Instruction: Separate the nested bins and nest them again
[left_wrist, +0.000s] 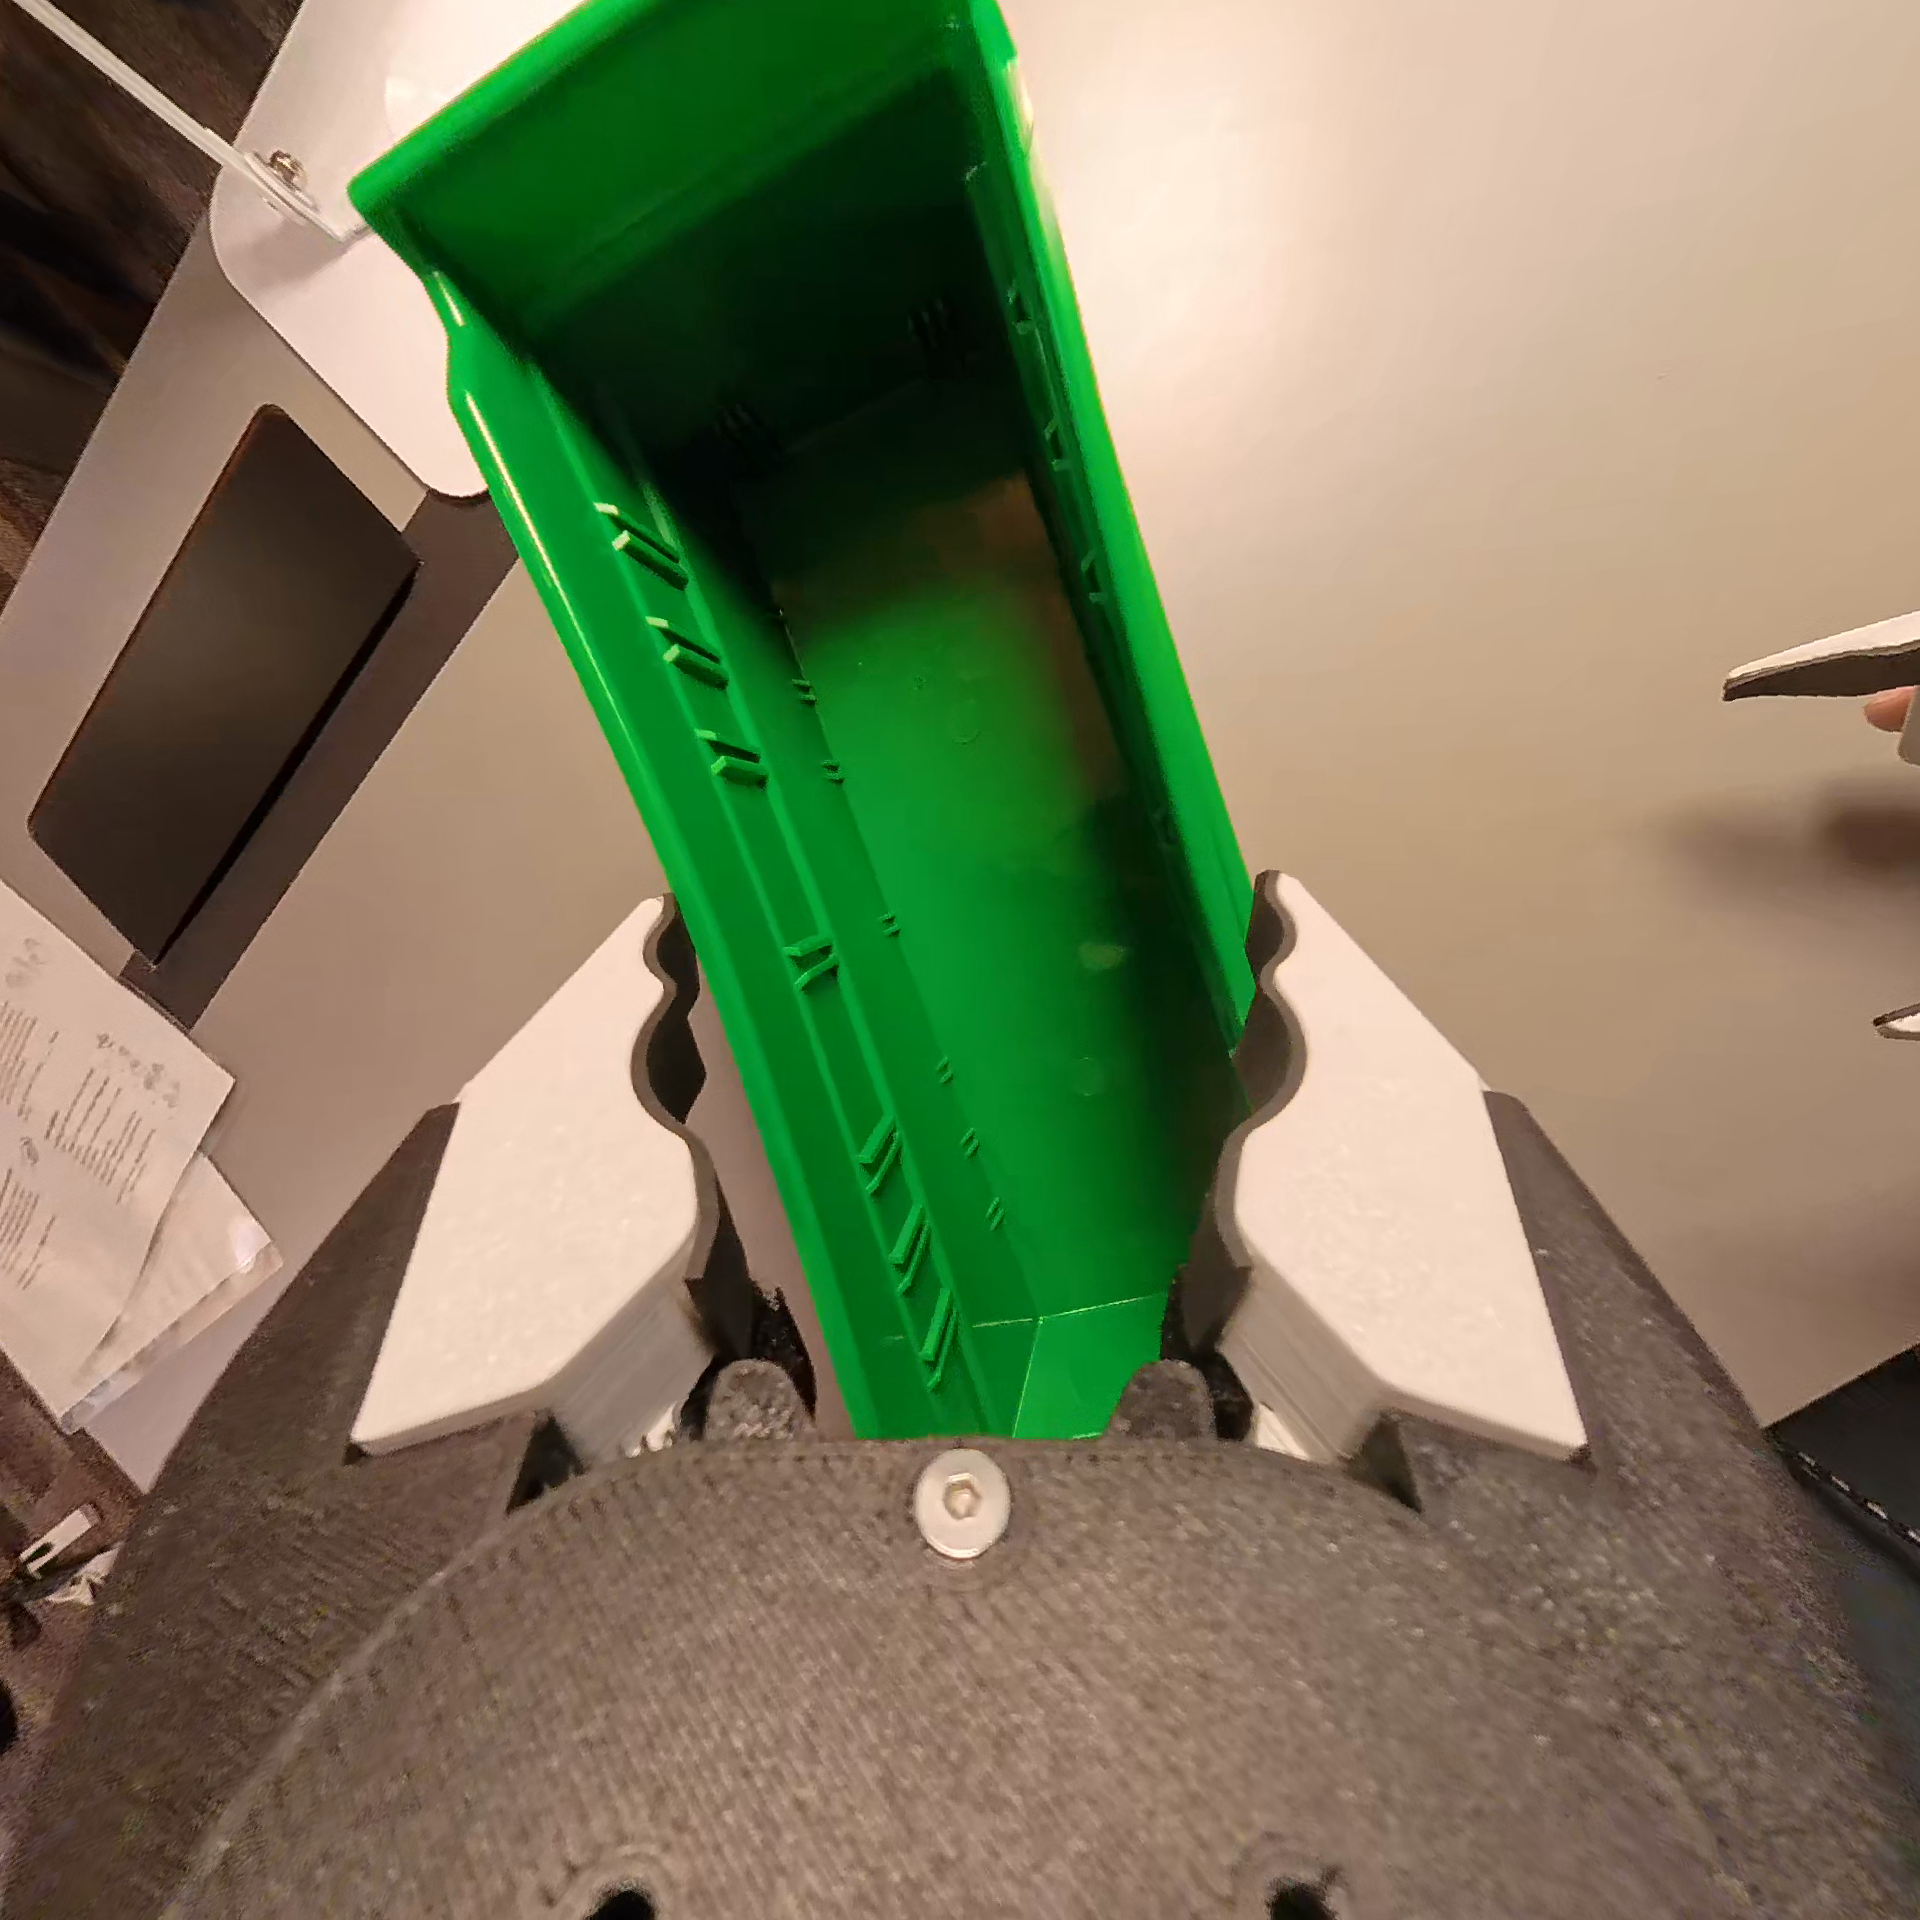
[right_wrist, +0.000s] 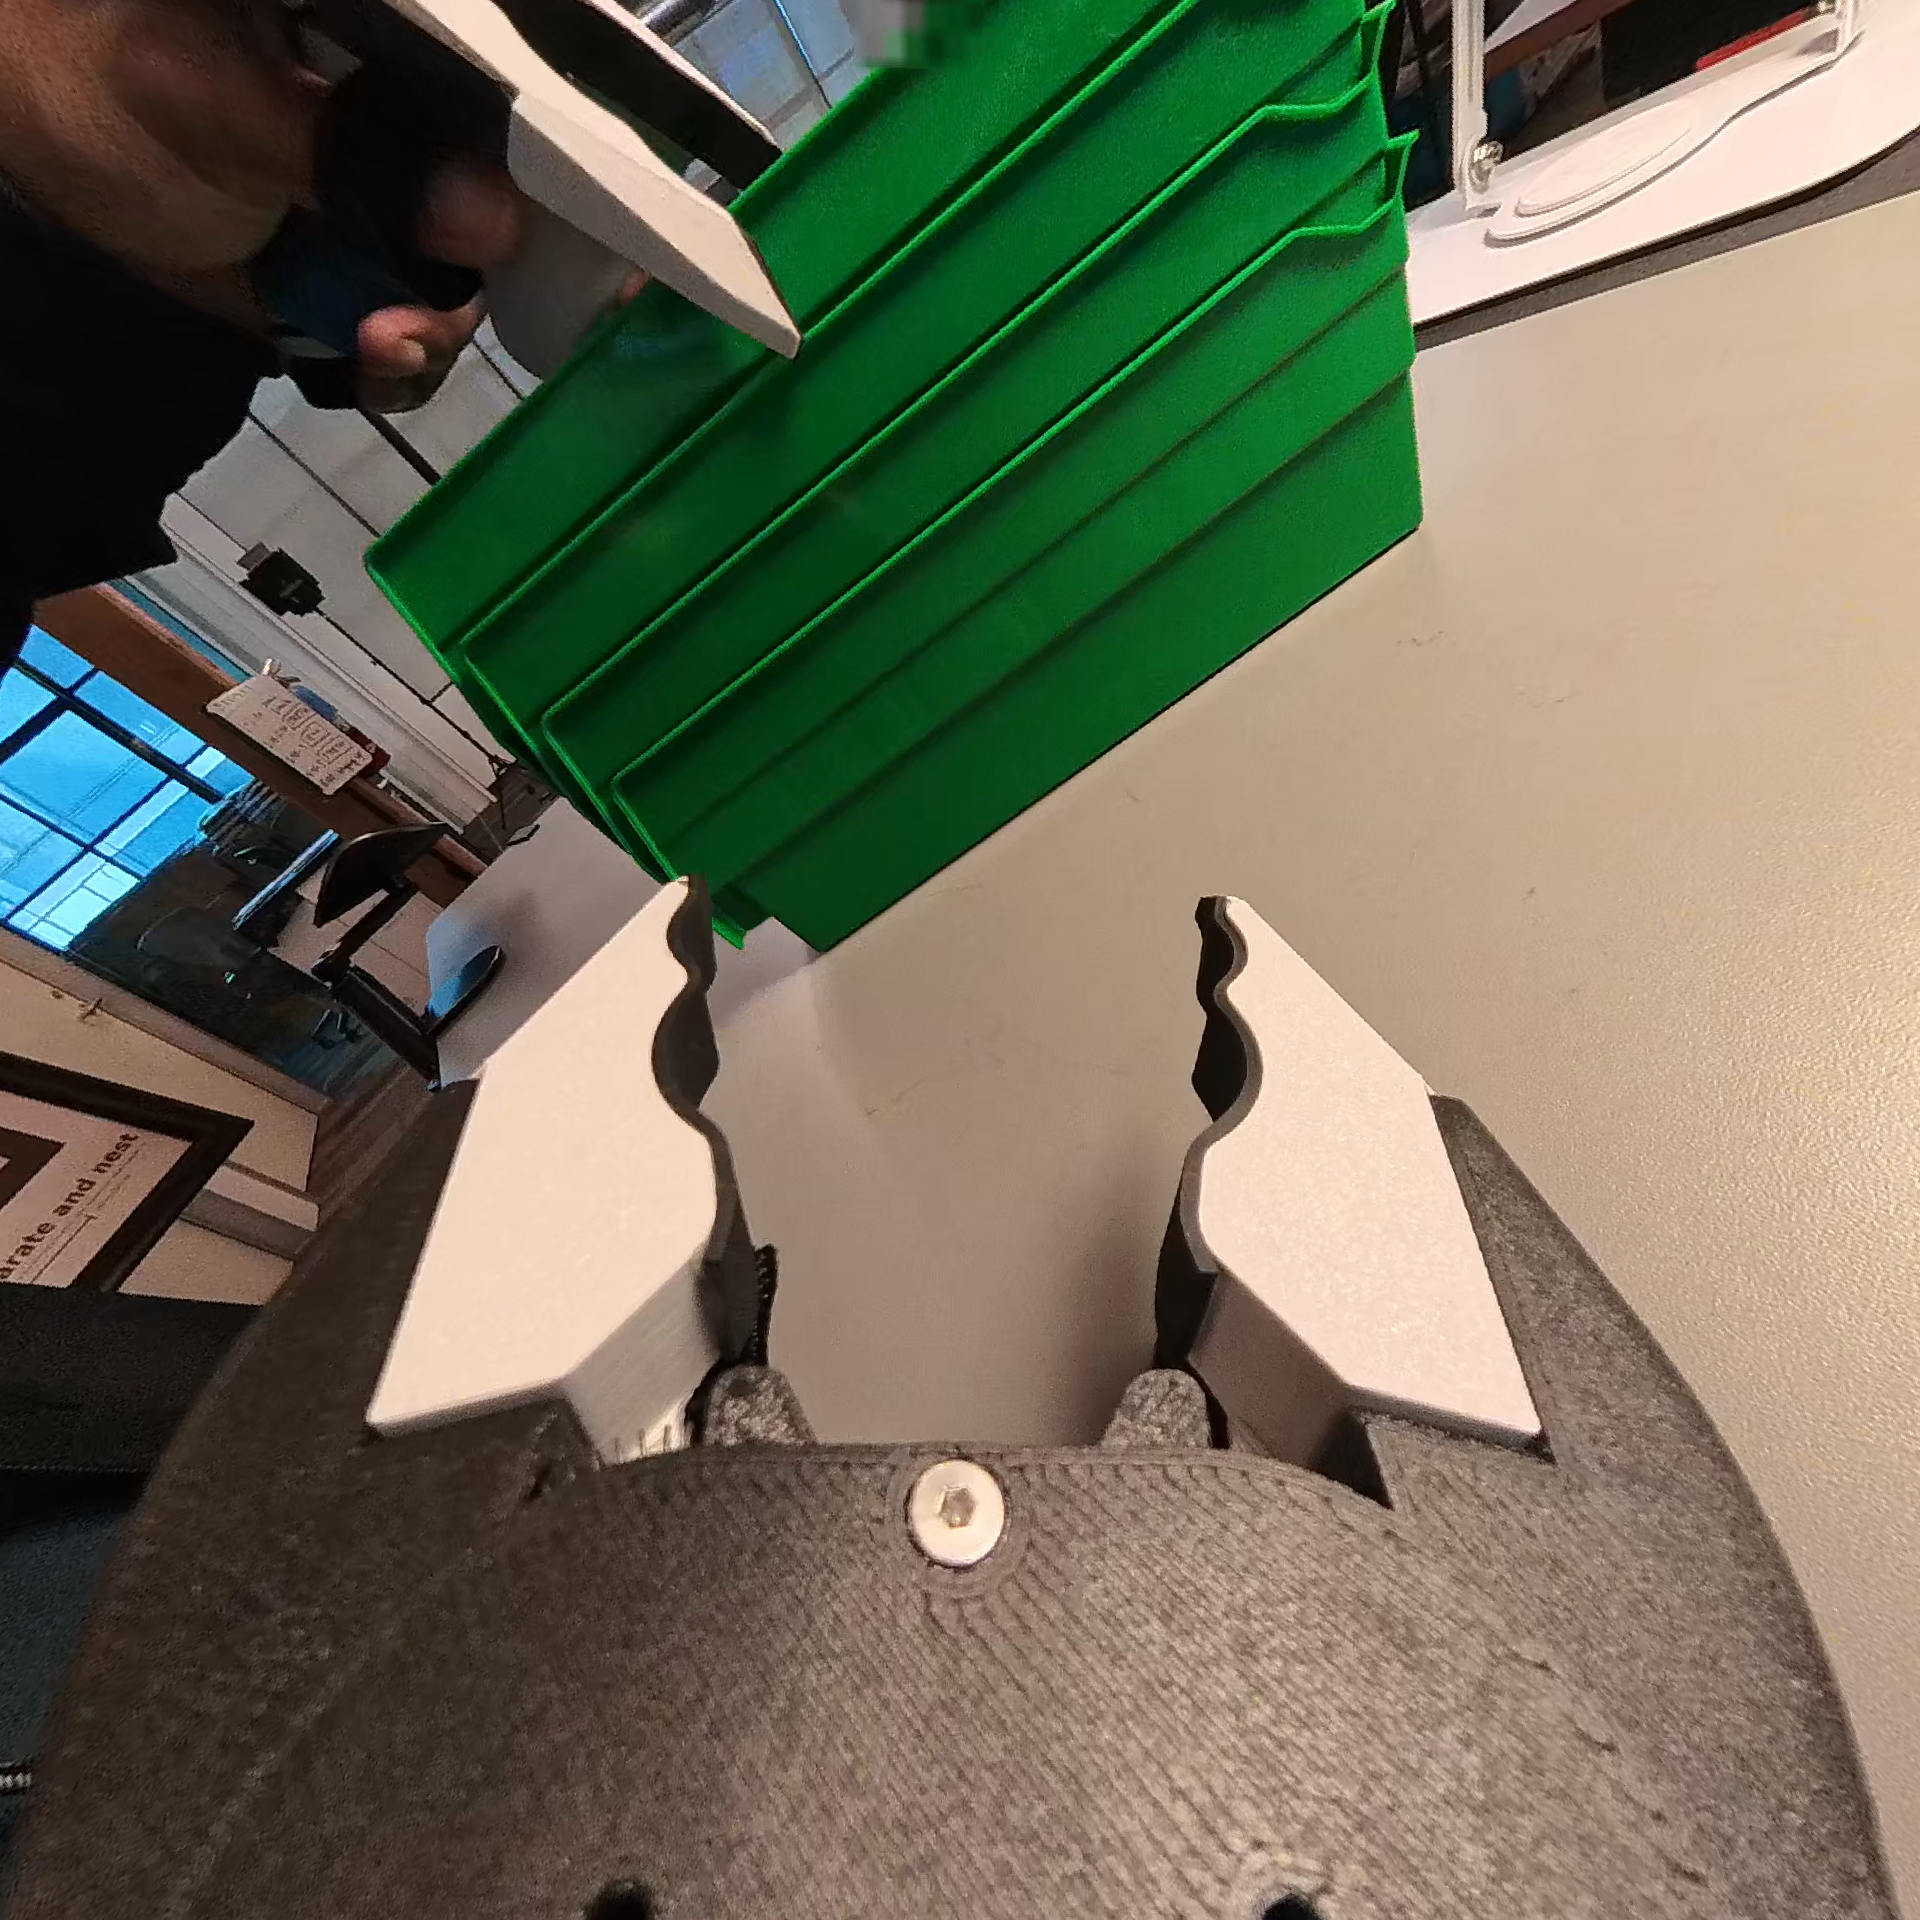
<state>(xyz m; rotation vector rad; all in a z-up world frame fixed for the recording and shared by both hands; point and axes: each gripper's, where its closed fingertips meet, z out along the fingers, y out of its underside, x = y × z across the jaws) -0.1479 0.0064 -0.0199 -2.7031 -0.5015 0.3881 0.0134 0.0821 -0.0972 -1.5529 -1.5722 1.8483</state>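
Note:
A stack of several nested green bins (right_wrist: 935, 468) stands on the pale table (right_wrist: 1558, 831). In the left wrist view I look down into the top green bin (left_wrist: 935, 831), which runs lengthwise between my fingers. My left gripper (left_wrist: 966, 997) is shut on this top bin, with both pads against its long side walls. One of its fingers (right_wrist: 665, 208) also shows on the top bin's side in the right wrist view. My right gripper (right_wrist: 951, 914) is open and empty just in front of the stack's lower corner. Its left fingertip (right_wrist: 691, 914) is close beside that corner. Its fingers (left_wrist: 1829, 665) show at the right edge of the left wrist view.
A white stand with a dark panel (left_wrist: 208, 675) and printed papers (left_wrist: 94, 1143) lie left of the stack. A clear acrylic stand on a white board (right_wrist: 1558, 135) sits behind it. A person (right_wrist: 135, 208) stands at the far side. The table's edge (right_wrist: 499, 935) runs left of my right gripper.

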